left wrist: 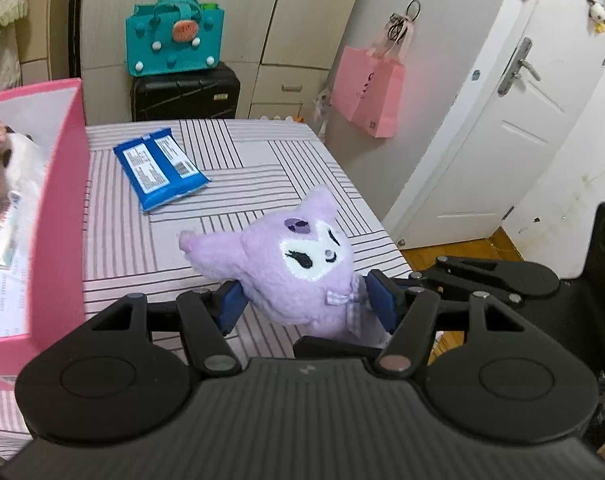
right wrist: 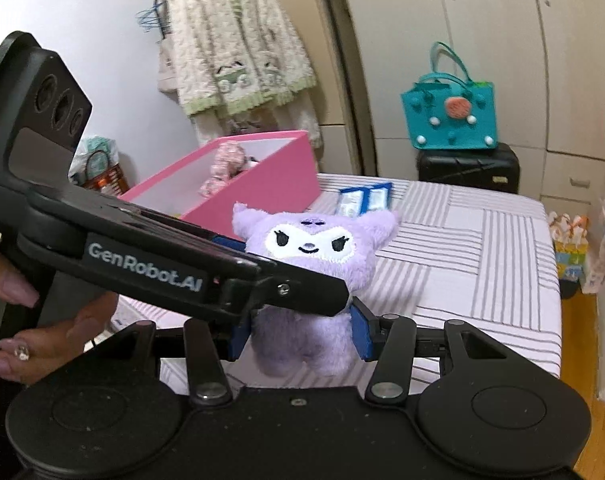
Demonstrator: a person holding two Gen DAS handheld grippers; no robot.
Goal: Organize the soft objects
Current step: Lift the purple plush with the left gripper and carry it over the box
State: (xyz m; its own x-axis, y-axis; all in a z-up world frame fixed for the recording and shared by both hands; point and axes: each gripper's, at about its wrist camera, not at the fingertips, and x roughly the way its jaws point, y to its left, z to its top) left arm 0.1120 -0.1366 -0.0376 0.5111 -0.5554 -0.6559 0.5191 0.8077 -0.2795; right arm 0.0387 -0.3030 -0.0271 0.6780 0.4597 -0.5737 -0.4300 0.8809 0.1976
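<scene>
A purple plush toy with a white face is held above the striped table. My left gripper is shut on its head and neck, blue pads on both sides. In the right wrist view the plush faces the camera, and my right gripper is shut on its lower body. The left gripper's black body crosses in front at the left, gripping the toy's neck. A pink box at the left holds a pink plush and other items.
A blue wipes pack lies on the table past the toy. A teal bag sits on a black suitcase behind the table. A pink paper bag hangs at the right near a white door.
</scene>
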